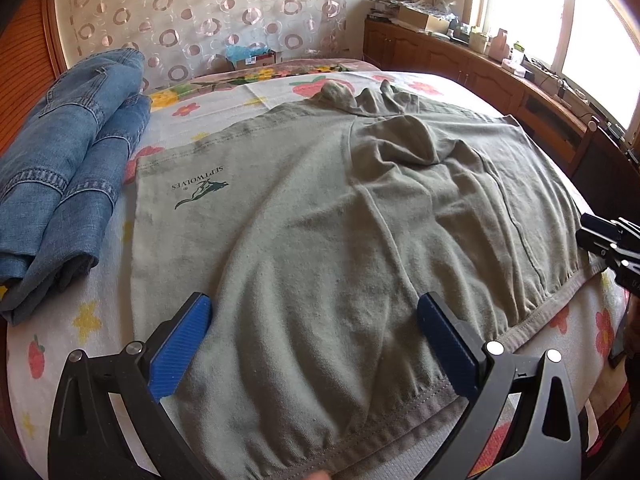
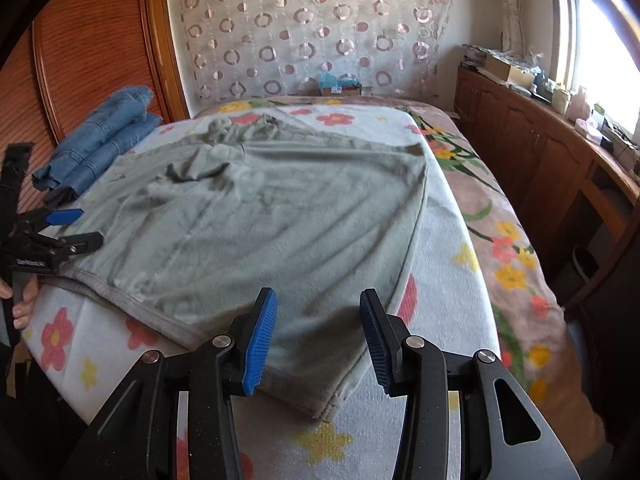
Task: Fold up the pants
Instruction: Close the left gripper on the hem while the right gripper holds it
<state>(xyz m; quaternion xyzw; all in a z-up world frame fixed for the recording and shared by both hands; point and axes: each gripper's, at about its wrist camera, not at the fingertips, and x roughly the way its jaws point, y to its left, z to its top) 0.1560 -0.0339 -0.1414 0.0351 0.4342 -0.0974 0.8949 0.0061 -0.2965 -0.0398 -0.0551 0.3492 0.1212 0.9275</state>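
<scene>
The grey pants [image 1: 320,216] lay spread on the bed [image 2: 448,240], waistband nearest us; our left gripper [image 1: 314,344] and right gripper [image 2: 318,336] hovered wide open and empty over that edge, so we judged the first fold unstarted, needing two corner grasps.

Circle-patterned curtain [image 2: 312,32] behind bed [image 2: 516,216]; sunlit window [image 1: 532,12]; wooden cabinets [image 2: 532,152], probably cluttered.

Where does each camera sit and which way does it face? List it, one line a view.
Left wrist: above the near waistband of the grey pants, facing the curtain; left gripper open, right gripper at the right edge.
Right wrist: above the pants' near right corner, facing likewise; right gripper open, left gripper and hand at left.
Shared: pants, folded jeans, floral blanket.
</scene>
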